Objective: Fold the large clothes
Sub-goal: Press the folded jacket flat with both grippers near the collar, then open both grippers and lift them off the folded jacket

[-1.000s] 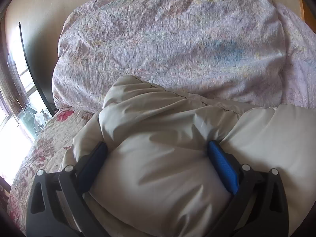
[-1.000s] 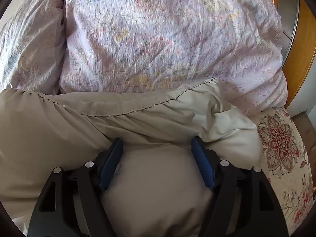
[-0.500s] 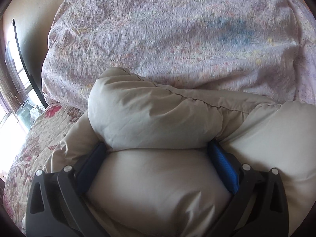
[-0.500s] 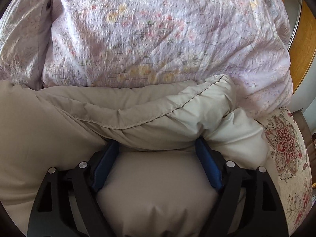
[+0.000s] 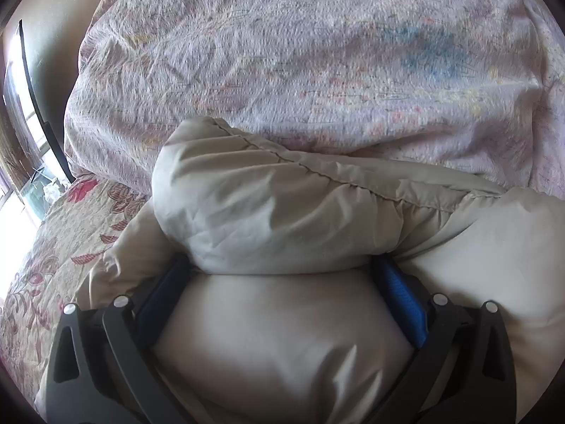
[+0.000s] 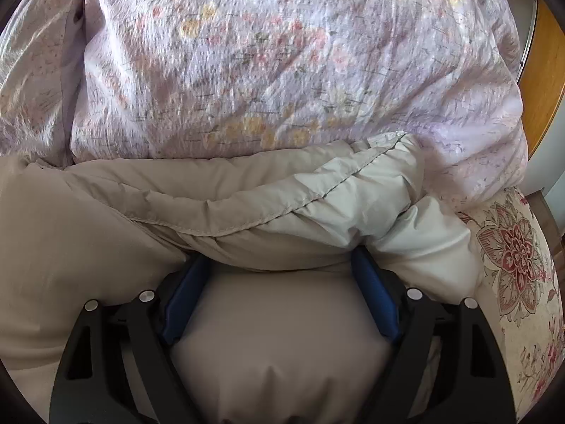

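Note:
A thick beige padded garment (image 5: 268, 212) lies on the bed, its seamed edge rolled over in front of both grippers. In the left wrist view my left gripper (image 5: 279, 279) has its blue pads (image 5: 402, 300) pressed into a fat bulge of this garment, and the fold hides the fingertips. The same beige garment (image 6: 247, 194) shows in the right wrist view. My right gripper (image 6: 279, 272) holds a bulge of it between widely spread blue pads (image 6: 374, 289). The garment's edge lies up against the duvet.
A crumpled lilac flowered duvet (image 5: 282, 53) (image 6: 282, 53) is heaped just beyond the garment. A flowered bedspread (image 5: 46, 247) (image 6: 512, 247) covers the bed at both sides. A bright window (image 5: 14, 106) is at the left, a wooden frame (image 6: 543, 70) at the right.
Both grippers have carried the garment forward and down toward the duvet. Its seamed edge has rolled over in front of the pads. The right pads stand a little further apart.

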### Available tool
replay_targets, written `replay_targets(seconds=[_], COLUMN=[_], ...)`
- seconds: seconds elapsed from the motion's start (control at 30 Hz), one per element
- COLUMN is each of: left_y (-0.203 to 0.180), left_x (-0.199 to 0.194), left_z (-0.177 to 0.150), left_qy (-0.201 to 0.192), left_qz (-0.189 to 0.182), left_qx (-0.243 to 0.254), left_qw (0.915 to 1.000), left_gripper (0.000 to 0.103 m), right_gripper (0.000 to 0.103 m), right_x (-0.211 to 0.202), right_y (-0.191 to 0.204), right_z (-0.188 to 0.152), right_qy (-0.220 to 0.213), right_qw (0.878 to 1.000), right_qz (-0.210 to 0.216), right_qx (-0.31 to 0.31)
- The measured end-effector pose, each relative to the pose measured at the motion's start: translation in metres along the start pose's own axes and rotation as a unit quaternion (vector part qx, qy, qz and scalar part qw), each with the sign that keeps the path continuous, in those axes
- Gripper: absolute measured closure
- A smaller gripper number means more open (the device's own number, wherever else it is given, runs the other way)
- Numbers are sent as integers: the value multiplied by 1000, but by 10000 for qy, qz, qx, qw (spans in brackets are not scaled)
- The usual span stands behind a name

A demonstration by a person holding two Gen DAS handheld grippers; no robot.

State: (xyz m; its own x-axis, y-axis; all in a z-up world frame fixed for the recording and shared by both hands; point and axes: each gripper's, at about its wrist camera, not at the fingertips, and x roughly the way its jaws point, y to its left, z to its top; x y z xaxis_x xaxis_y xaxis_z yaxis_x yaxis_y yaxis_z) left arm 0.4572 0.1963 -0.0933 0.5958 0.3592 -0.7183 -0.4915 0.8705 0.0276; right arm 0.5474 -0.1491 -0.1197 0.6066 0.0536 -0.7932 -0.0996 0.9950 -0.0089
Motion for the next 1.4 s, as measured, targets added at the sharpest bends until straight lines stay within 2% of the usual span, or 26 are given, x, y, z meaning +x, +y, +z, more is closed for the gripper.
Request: replay_targets(seconds=[0.1,0.17,0.27,0.37,0.47,0.57,0.63,0.7,1.0,1.13,1.27,1.4], left_y=[6,14,28,37,48,63,78,86,94,94,105,109], left_x=[-17,-37,-63,-71,-53,-32,-18,-14,14,20,31,32], left_z=[-3,-4,2,17,24,20,17,12,7,8,8,9], left_qy=[2,-144,-500,-820,-711,-413,-96,7,483,572,679,637], left_qz=[104,60,74,405,810,927,632,385,-100,-114,-420,-497], left_qx=[131,235,290,303,268,20,-383,-661,-1022,-1033,-1281,-1362], left_qw=[9999,9996,9983,9954,9938,9948,9972,9971,9935,9929,9885,9874], left_gripper=[2,2,2,2,2,2,2,2,2,2,2,2], right_gripper=[20,20,21,22,30,32,32,32,29,28,28,28], right_x=[-10,-24,-43,-45,-28,-11,-5,2,35,49,57,59], right_y=[-9,-17,-36,-61,-81,-95,-98,-97,-92,-82,-76,-82], right_z=[2,2,5,14,12,2,2,2,8,14,16,19], right_qy=[-8,-131,-431,-516,-273,-112,-80,-29,219,254,236,188], right_qw=[9999,9995,9989,9976,9962,9945,9938,9946,9953,9955,9950,9943], right_qz=[141,281,164,-3,-1,132,161,98,-13,-63,13,86], right_qx=[10,6,107,467,823,1031,1093,1031,943,915,972,1046])
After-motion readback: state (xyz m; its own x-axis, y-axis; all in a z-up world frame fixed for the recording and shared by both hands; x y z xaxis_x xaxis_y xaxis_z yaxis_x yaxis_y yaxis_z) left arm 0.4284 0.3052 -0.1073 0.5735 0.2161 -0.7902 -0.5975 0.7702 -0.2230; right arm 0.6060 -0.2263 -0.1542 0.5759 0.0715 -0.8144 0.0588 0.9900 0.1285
